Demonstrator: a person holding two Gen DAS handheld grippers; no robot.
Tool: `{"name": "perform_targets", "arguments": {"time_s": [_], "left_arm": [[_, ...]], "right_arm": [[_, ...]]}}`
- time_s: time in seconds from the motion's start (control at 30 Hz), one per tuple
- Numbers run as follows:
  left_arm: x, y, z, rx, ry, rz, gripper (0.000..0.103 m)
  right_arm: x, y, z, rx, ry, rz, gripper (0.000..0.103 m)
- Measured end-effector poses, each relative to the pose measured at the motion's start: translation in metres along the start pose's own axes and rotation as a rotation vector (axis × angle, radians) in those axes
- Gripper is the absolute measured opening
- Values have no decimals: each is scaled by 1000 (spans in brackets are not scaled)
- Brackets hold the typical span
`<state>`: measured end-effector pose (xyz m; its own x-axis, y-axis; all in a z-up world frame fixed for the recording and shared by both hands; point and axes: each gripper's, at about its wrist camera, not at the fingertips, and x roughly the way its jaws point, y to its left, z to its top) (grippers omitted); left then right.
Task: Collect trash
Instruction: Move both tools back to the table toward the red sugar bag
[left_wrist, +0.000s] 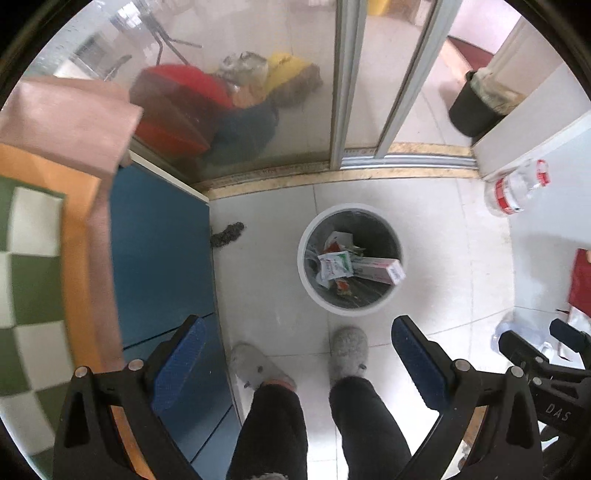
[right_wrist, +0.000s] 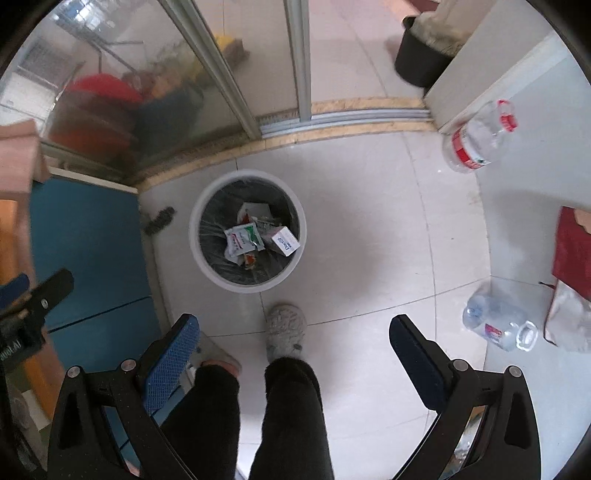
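Soft, even daylight fills both of my views, and my legs (right_wrist: 288, 398) throw only a faint shadow on the floor tiles (right_wrist: 369, 240). Fisheye bending curves the edges; the pink box (left_wrist: 70, 125) there smears.

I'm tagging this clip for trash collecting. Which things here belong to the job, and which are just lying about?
Job:
- white trash bin with wrappers and a carton inside
- red-capped bottle on the white counter
- clear bottle on the white counter
- left gripper, right gripper, both open, empty

Lying about:
- black bin
- checkered mat
- dark scrap on floor
- red bag
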<state>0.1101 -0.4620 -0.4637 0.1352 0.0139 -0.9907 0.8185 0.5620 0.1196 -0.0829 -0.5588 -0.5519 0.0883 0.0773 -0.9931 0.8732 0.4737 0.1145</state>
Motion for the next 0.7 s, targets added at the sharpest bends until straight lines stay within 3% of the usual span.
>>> {"name": "perform_targets", "arguments": {"time_s": [0.33,0.57,0.7], "left_arm": [[-121,5,-20,3,-76,-82,103],[-174,29,-25,-28,-153,-102,103],[-206,54,-20,-77,-223,-50,103]], "right_arm": [[-163,5,-42,-21,-132,9,103],[-230,12,-63,-36,-186,33,103],[-258,21,-64,-28,-206,107,103]]}}
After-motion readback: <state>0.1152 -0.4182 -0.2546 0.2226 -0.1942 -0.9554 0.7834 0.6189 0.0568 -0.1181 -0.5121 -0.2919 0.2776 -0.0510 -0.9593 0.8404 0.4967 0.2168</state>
